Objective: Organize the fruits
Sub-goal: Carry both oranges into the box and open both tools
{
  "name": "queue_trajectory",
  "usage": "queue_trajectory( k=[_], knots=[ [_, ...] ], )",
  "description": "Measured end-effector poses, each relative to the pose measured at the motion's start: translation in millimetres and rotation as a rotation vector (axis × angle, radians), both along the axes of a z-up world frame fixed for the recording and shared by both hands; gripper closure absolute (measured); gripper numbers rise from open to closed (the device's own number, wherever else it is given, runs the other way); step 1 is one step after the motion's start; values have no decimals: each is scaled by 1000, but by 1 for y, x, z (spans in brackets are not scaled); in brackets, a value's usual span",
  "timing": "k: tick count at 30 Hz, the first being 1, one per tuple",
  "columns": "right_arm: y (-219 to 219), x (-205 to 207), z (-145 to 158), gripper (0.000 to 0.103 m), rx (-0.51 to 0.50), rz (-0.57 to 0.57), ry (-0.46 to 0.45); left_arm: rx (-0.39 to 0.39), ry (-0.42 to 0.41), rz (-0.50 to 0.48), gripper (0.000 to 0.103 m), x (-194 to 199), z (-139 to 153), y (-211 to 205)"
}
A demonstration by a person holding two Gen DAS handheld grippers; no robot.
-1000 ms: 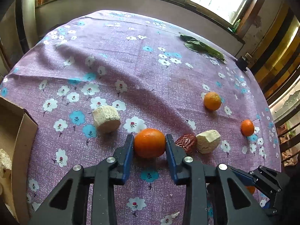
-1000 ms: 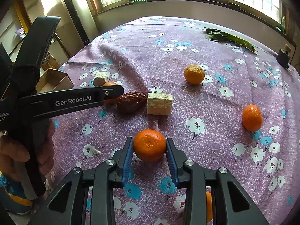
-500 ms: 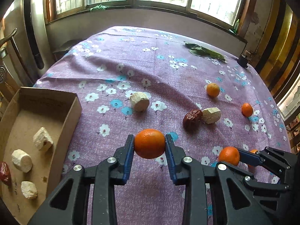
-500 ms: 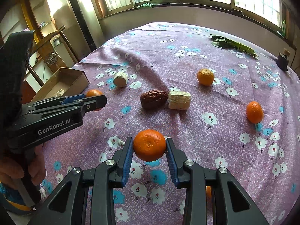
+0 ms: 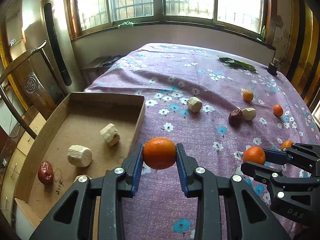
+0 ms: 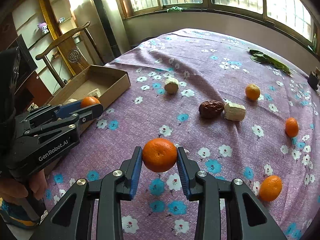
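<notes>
An orange (image 5: pixel 159 153) is clamped between the blue pads of the left gripper (image 5: pixel 159 156) and is held in the air just beside the right wall of a cardboard box (image 5: pixel 140 118), above the purple flowered cloth (image 5: pixel 200 76) that covers the bench. A second orange (image 6: pixel 159 155) is gripped in the same way by the right gripper (image 6: pixel 159 158), also clear of the cloth. In the left wrist view the right gripper is seen at the lower right with its fruit at the fingertips; in the right wrist view the left gripper is seen at the left, carried by a hand (image 6: pixel 18 188), with its fruit over the near edge of the box.

Inside the box, two pale chunks (image 5: pixel 110 134) and a red date (image 5: pixel 45 172) are seen lying on the cardboard floor, and a third pale piece is partly hidden behind the left gripper. On the cloth, a round pale chunk (image 6: pixel 171 85) lies alone, a dark date (image 6: pixel 211 109) lies touching a pale block (image 6: pixel 234 111), and three loose oranges (image 6: pixel 252 91) are scattered well apart toward the right side. Green leaves (image 6: pixel 270 61) are laid near the far edge by the window.
</notes>
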State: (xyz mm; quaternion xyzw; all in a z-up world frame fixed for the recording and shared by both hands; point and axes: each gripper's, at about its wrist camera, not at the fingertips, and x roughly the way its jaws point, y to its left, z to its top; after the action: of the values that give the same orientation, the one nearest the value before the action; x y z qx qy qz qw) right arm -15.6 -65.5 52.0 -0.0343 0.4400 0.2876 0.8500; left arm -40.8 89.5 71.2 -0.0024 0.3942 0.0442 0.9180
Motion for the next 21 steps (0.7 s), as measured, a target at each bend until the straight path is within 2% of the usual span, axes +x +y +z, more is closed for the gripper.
queue_trajectory(
  k=[13,21],
  knots=[
    [87,-4,14,65,-28,159,-33,14,-24,154,72,-31,6,83],
    [135,-3,16,65,-44,248,-43,17,-19,207,72,-39,4,115]
  ],
)
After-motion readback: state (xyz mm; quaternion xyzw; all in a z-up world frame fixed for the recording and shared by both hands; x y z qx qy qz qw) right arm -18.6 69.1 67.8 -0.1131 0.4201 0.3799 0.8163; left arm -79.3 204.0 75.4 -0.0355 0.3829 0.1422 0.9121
